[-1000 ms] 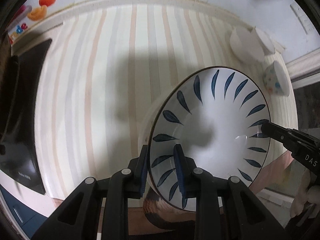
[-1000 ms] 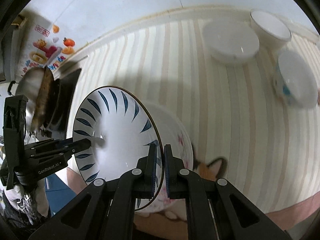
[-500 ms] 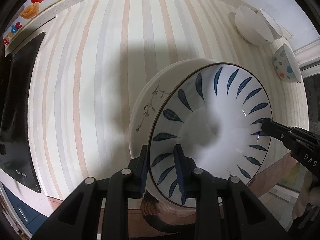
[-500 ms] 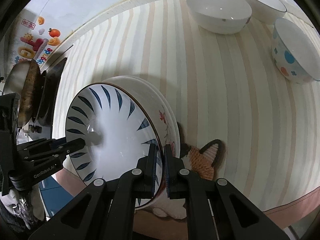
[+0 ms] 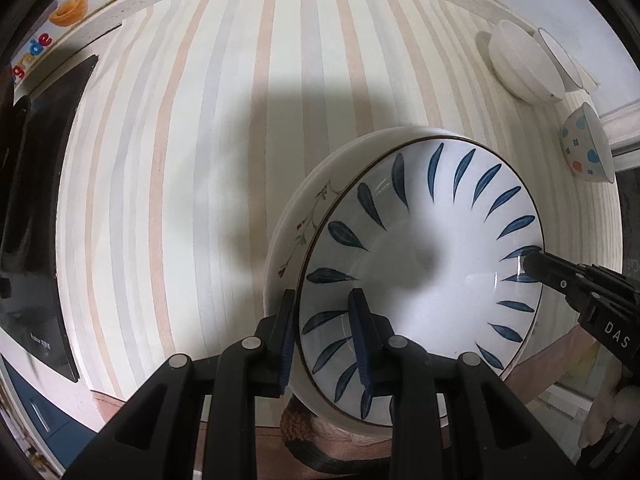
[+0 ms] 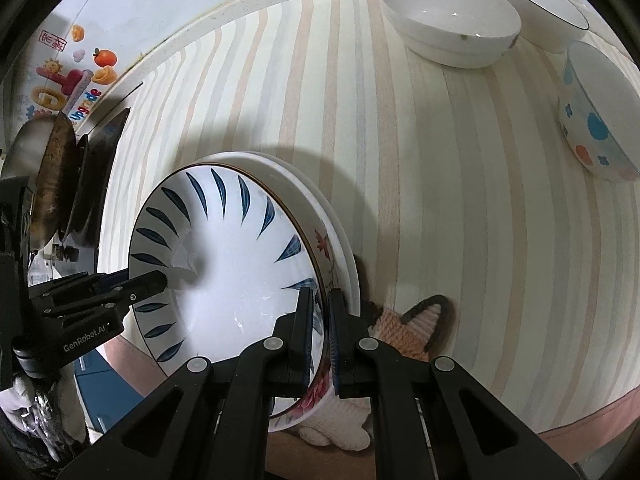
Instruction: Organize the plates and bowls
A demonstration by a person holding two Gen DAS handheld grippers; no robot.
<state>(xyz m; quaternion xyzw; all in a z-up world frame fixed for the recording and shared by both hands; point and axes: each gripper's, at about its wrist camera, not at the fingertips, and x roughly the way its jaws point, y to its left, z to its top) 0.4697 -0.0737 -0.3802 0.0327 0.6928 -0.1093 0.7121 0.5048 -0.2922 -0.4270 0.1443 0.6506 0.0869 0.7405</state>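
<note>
So the left gripper (image 5: pixel 322 334) is clamped on the near rim of the blue-leaf plate (image 5: pixel 424 276), one finger on the inside face and one on the outside. The right gripper (image 6: pixel 320 332) is pinching the opposite edge of that same plate, fingers nearly together with just the rim between them. Each one pokes into the other's view from the side, so the plate is held from both ends.

The plate sits right over a stack of floral plates (image 6: pixel 334 256), a red-flower pattern peeking out along the edge, and its rim looks nested into the top one, though I can't tell if it's fully resting or a touch above. The stack sits near the front edge of the desk (image 5: pixel 192 168), which has a pastel striped cover. Underneath the stack there's a knitted cat-shaped coaster (image 6: pixel 416 328) sticking out.

Well apart, at the far right corner, are three bowls: a wide white bowl (image 6: pixel 450 20), a dark-rimmed white bowl (image 6: pixel 548 4) just behind it, and a polka-dot bowl (image 6: pixel 596 120) nearer. Off to the left there's a black cooktop (image 5: pixel 36 200) and a worn pan (image 6: pixel 52 176).
</note>
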